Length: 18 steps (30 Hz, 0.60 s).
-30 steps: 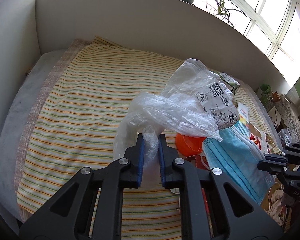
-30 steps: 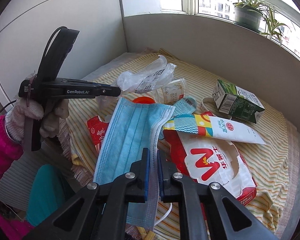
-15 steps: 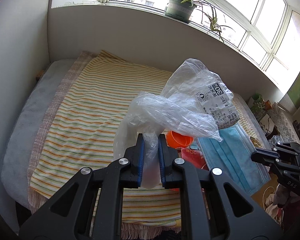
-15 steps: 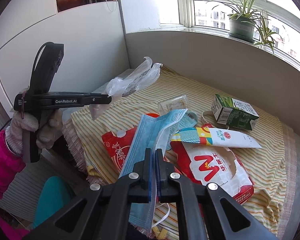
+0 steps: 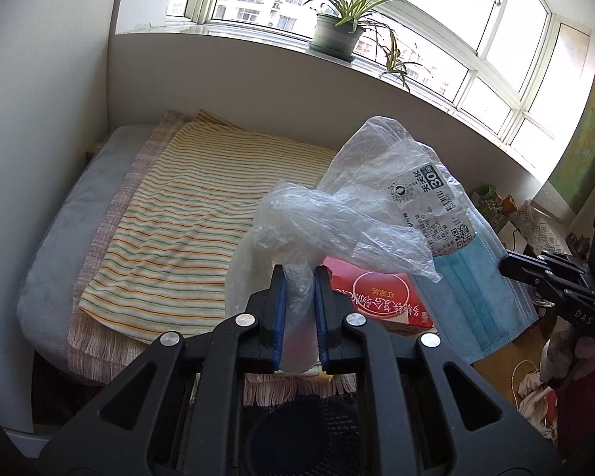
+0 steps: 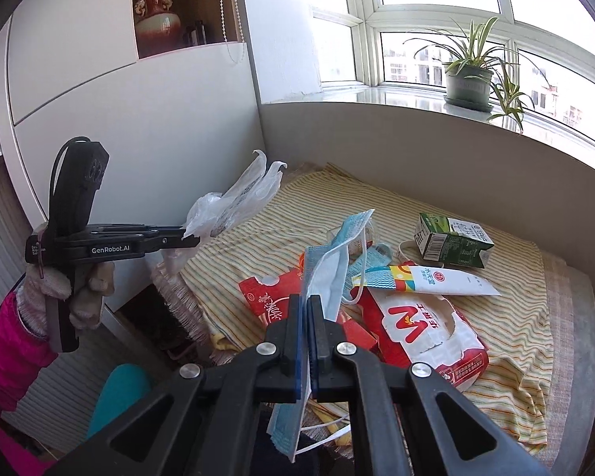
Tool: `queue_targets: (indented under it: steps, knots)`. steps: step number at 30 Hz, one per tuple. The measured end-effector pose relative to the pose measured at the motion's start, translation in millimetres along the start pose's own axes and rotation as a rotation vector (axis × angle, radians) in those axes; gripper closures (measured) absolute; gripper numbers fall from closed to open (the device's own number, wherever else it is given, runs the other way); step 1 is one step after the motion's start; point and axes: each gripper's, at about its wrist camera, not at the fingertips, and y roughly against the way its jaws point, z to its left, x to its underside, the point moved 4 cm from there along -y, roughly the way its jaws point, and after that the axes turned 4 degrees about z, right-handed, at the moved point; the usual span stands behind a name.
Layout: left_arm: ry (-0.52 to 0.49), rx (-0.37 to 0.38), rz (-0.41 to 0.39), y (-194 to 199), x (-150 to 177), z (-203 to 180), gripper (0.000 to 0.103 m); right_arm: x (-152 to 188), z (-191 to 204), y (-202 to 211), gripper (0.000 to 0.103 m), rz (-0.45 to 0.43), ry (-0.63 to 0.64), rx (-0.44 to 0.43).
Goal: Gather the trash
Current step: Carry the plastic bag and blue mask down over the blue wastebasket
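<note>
Clear bag [image 5: 349, 214] with a white printed label; light-blue mask [image 6: 329, 269]; green-and-white carton [image 6: 452, 242] at two o'clock; yellow striped cloth [image 5: 170, 222]; red-and-white packets [image 6: 424, 329].

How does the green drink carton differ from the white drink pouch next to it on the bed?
The green drink carton is a boxy block that keeps its shape; the white drink pouch lies flat and emptied. The carton lies on the striped cloth; the pouch rests partly on the red-and-white wrapper. Neither is held.
</note>
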Motion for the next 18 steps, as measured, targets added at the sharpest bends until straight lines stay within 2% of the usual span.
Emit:
queue_targets:
  steps: [7,18]
  knots:
    - [-0.035,0.018,-0.001,19.7,30.0,-15.7,0.092,22.0,18.2,27.9,0.103,-0.027,0.003,-0.042]
    - [-0.054,0.057,0.075,23.5,88.2,-32.7,0.092,76.4,46.1,50.1,0.103,0.004,-0.009,-0.087]
